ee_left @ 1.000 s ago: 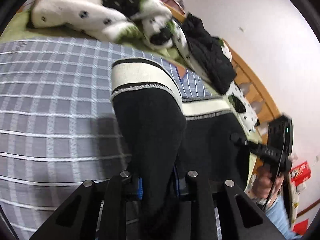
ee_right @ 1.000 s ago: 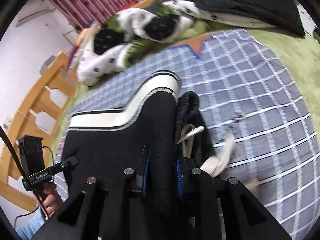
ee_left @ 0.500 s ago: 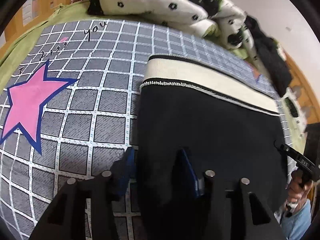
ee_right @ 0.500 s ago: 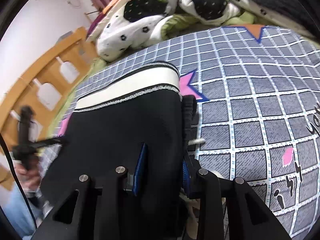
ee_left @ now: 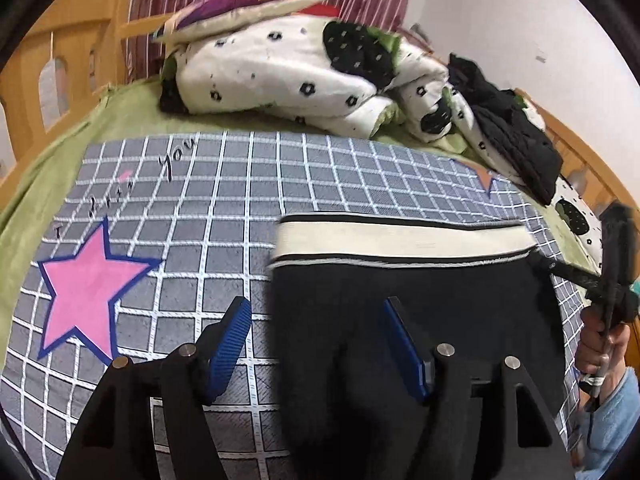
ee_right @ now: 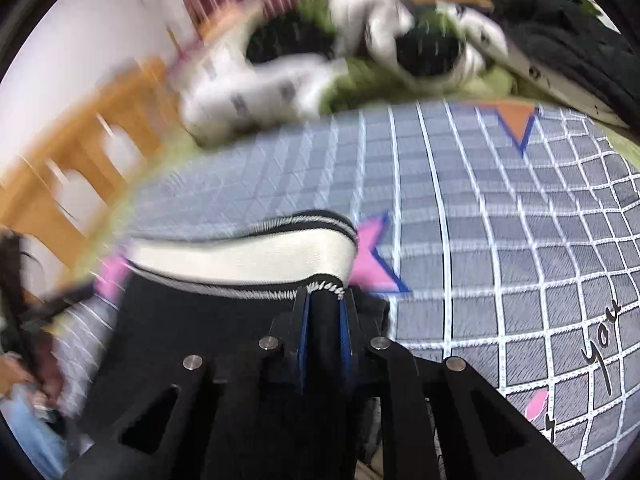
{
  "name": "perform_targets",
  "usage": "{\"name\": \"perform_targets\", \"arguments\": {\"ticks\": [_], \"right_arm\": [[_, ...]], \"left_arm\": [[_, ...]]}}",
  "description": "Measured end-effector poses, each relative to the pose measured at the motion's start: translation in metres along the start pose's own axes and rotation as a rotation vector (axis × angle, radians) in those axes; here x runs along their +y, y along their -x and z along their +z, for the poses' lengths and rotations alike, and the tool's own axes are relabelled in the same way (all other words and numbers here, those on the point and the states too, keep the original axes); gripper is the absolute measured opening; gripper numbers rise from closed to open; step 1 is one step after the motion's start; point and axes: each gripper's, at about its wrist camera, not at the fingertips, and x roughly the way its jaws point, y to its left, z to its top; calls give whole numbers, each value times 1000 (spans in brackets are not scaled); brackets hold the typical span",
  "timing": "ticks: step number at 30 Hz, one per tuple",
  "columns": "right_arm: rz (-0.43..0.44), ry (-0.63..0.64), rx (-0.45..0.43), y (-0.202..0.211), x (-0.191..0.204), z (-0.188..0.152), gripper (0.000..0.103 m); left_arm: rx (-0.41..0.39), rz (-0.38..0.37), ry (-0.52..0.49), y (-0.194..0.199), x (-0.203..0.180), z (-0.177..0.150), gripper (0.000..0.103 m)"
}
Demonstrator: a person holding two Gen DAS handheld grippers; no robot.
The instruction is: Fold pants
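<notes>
Black pants (ee_left: 400,304) with a cream waistband (ee_left: 400,242) lie flat on the grey checked blanket (ee_left: 200,200). In the left wrist view my left gripper (ee_left: 318,346) hovers over their left edge. Its jaws are opening; black cloth lies between the blue pads (ee_left: 230,340), which do not press on it. In the right wrist view my right gripper (ee_right: 325,318) is closing tight on a fold of the pants (ee_right: 200,320), just below the waistband (ee_right: 248,258) corner. From the left wrist view, the right gripper (ee_left: 612,276) shows at the pants' right side, held by a hand.
A rolled white quilt with black spots (ee_left: 288,68), a pillow (ee_left: 248,4) and a black garment (ee_left: 508,128) lie at the bed's far end. A wooden rail (ee_left: 36,80) runs along the left side. A pink star (ee_left: 84,288) marks the blanket left of the pants.
The left gripper has let go of the black cloth and spread wide, and the pants now lie flat. The right gripper loosened, then shut again nearer the waistband. Both hands swung round.
</notes>
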Motion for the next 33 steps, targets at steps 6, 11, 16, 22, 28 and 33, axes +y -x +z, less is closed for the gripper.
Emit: {"name": "perform_targets", "arguments": {"ticks": [6, 11, 16, 22, 28, 33], "right_arm": [[-169, 55, 71, -20, -2, -12, 21], [-139, 82, -69, 11, 33, 13, 26], [-257, 171, -3, -54, 44, -9, 25], [-253, 187, -24, -54, 45, -7, 25], [-208, 165, -40, -56, 33, -16, 25], [-206, 167, -51, -58, 32, -16, 25]], "left_arm": [[-1, -41, 10, -14, -17, 11, 65], [-63, -18, -48, -37, -44, 31, 65], [30, 156, -78, -95, -45, 23, 44], [-10, 160, -79, -95, -43, 13, 45], [-25, 158, -84, -95, -44, 10, 45], [-22, 161, -89, -96, -45, 10, 45]]}}
